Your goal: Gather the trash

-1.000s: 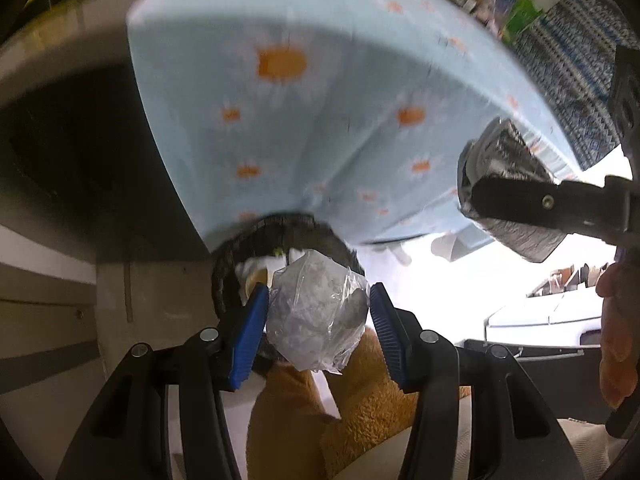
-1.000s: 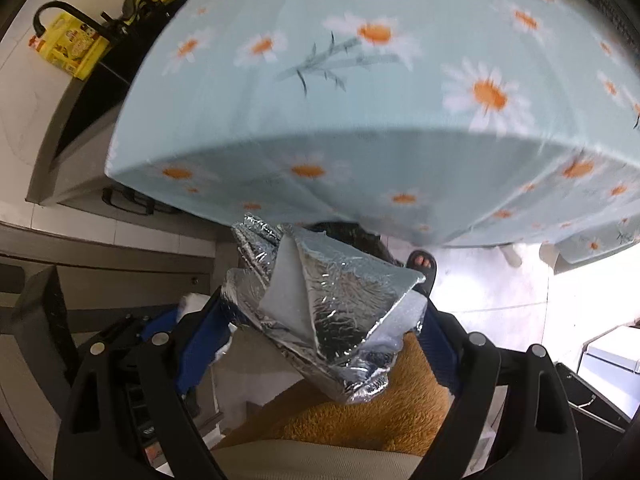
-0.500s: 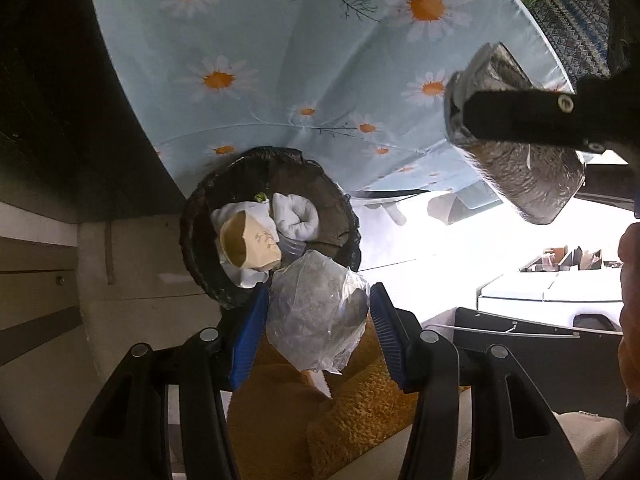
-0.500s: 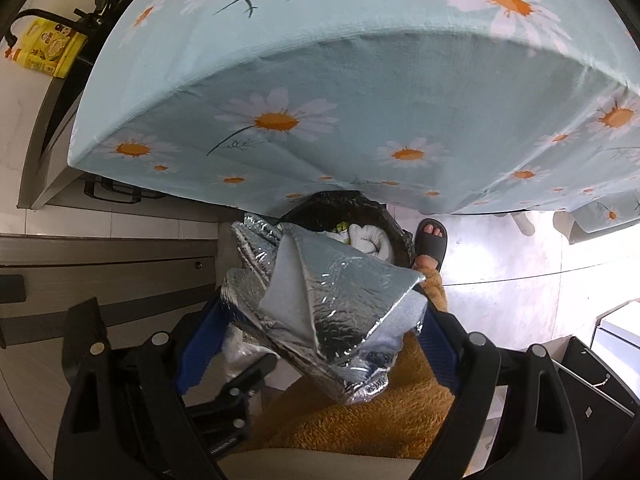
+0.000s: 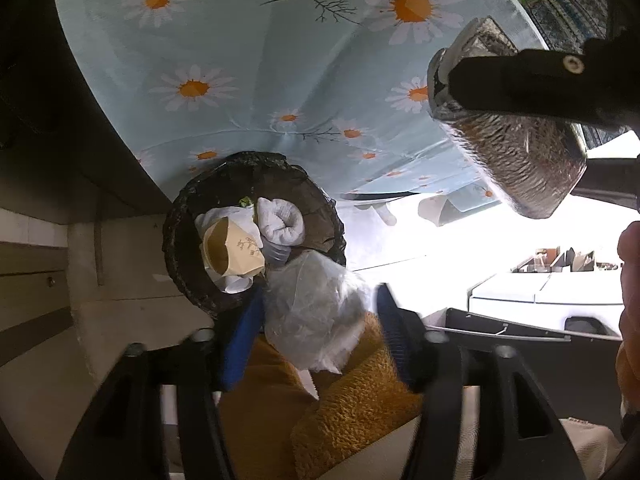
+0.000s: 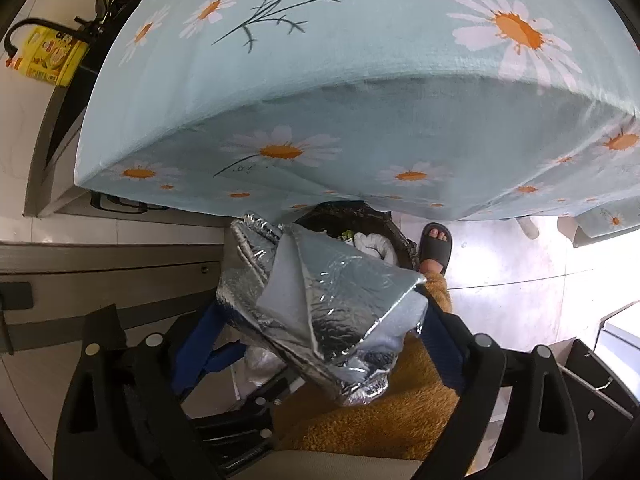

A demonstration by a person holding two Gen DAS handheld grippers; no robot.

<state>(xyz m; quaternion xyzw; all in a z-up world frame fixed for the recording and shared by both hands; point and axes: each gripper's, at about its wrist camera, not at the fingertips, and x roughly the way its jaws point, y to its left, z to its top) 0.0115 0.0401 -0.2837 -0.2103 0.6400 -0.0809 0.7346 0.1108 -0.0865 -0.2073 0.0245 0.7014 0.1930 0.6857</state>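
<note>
No word, brand or number reads clearly in either view. The yellow container [image 6: 50, 60] at the left edge of the right wrist view carries a printed label with red marks, perhaps a logo, too small to make out. The paper cup [image 5: 232, 250] in the bin [image 5: 188, 276] bears a faint dark mark, unreadable.

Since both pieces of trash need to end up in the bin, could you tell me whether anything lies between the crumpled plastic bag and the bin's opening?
Nothing visible does. The crumpled plastic bag sits between the left gripper fingers just over the near rim of the black bin, whose mouth is uncovered. Inside lie a paper cup and white wads, with room beside them.
</note>
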